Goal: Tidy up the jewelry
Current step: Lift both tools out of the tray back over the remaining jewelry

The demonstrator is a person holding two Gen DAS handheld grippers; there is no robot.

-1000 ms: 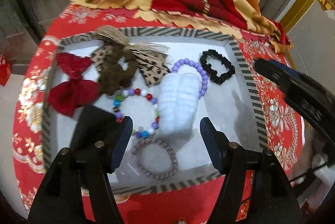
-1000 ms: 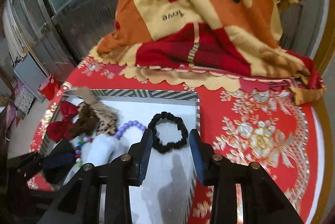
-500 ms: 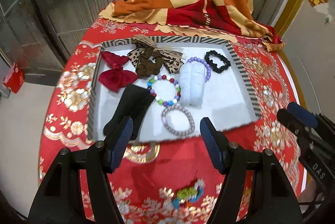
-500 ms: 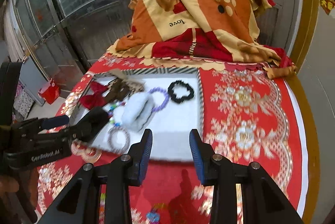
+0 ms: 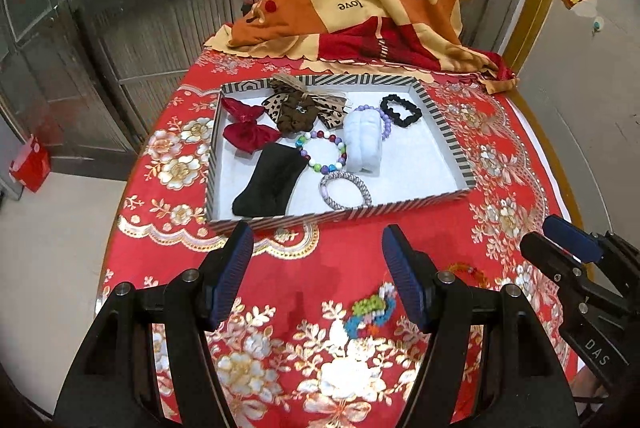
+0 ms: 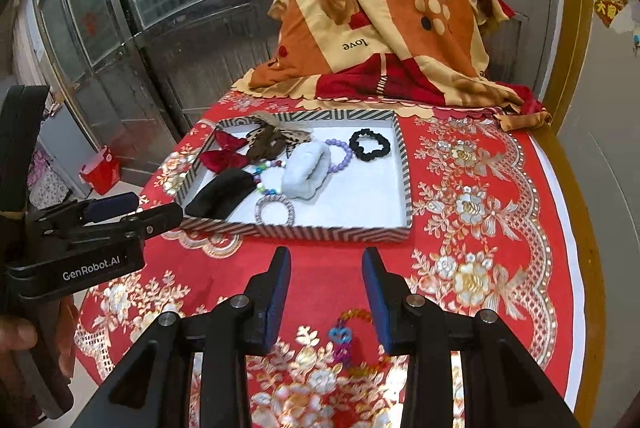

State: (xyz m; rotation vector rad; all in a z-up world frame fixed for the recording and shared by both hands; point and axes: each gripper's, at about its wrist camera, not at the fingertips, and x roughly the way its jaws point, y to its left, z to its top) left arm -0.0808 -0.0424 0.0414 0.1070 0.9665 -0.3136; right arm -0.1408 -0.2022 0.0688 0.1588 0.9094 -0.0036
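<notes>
Grippers back; blurred beads [image 5: 370, 310] nearer.

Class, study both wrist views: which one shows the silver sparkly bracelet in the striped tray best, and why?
The left wrist view. There the silver sparkly bracelet lies in full as an open loop near the front wall of the striped tray. In the right wrist view the same bracelet looks smaller, and its near edge sits low against the tray wall.
</notes>
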